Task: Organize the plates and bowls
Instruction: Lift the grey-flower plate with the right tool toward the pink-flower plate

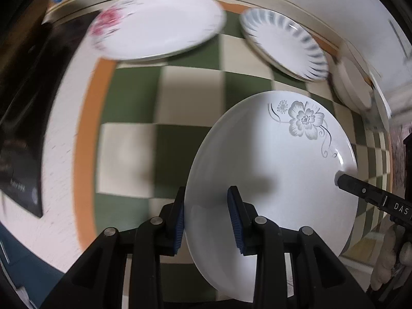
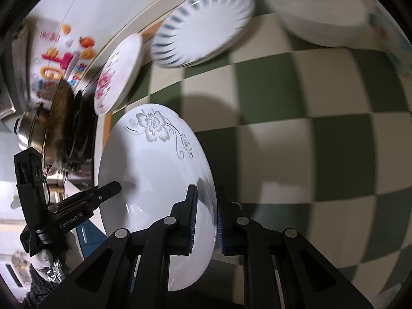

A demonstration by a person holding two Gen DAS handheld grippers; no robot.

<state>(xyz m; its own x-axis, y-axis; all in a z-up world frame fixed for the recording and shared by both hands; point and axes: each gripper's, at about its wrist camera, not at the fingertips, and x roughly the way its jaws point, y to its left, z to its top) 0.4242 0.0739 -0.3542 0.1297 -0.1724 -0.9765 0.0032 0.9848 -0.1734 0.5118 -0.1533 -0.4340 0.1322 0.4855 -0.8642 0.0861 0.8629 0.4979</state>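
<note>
A white plate with a grey flower (image 1: 283, 159) hangs tilted above the checkered cloth, held at two sides. My left gripper (image 1: 207, 200) is shut on its near rim, one blue pad on each face. In the left wrist view the right gripper (image 1: 340, 180) reaches onto the plate's far right edge. In the right wrist view the same plate (image 2: 154, 170) stands on edge with my right gripper (image 2: 206, 195) shut on its rim, and the left gripper (image 2: 117, 186) clamps the opposite side. Farther back lie a pink-flower plate (image 1: 157, 23) and a blue-striped plate (image 1: 283, 43).
The green and cream checkered cloth (image 1: 185, 97) with an orange border covers the table. White dishes (image 2: 319, 15) sit at the far right by the wall. A metal pot (image 2: 28, 128) and dark cookware (image 2: 67, 128) stand off the table's left side.
</note>
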